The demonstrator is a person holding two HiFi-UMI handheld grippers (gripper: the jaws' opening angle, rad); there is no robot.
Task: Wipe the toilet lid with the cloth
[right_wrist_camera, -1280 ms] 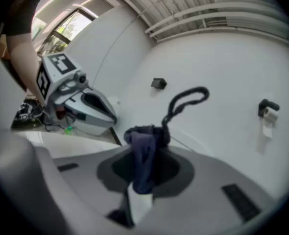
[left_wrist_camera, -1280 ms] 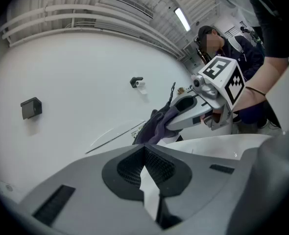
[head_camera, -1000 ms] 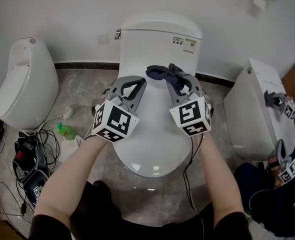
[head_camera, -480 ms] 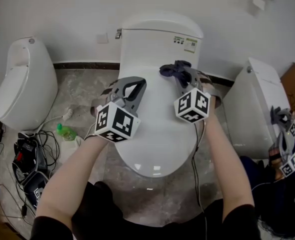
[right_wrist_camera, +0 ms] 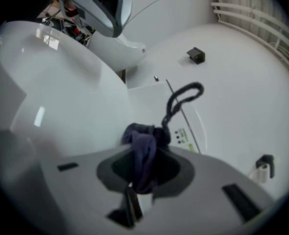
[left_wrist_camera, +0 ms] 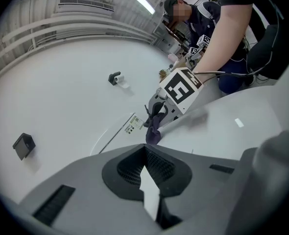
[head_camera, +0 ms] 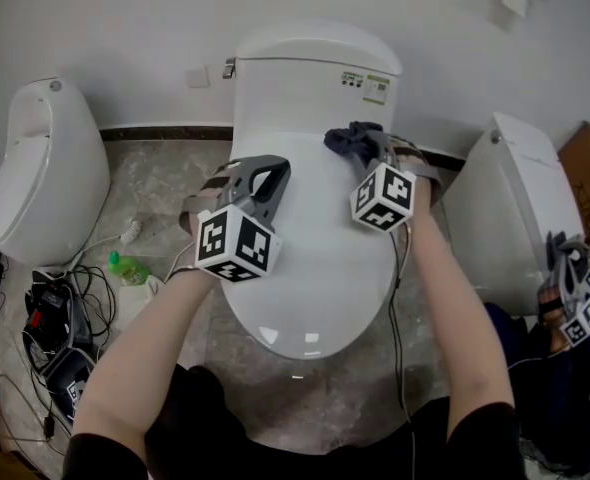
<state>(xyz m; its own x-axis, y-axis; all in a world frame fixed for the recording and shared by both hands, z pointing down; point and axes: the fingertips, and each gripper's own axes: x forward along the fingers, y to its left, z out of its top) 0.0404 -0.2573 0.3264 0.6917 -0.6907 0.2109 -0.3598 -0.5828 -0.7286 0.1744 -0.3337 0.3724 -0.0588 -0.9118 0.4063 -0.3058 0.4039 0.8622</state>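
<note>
Toilet lid, cloth pinched, partly hidden by right gripper

The lid beneath both hand-held grippers is seen as glossy white. The cloth in the right hand-held gripper is coloured dark purple-blue. That one and the left hand-held gripper are finished in grey, and a cube patterned in black-and-white squares is carried by each. Left of the left one, the floor is mottled grey-beige, and a bottle is coloured green.
</note>
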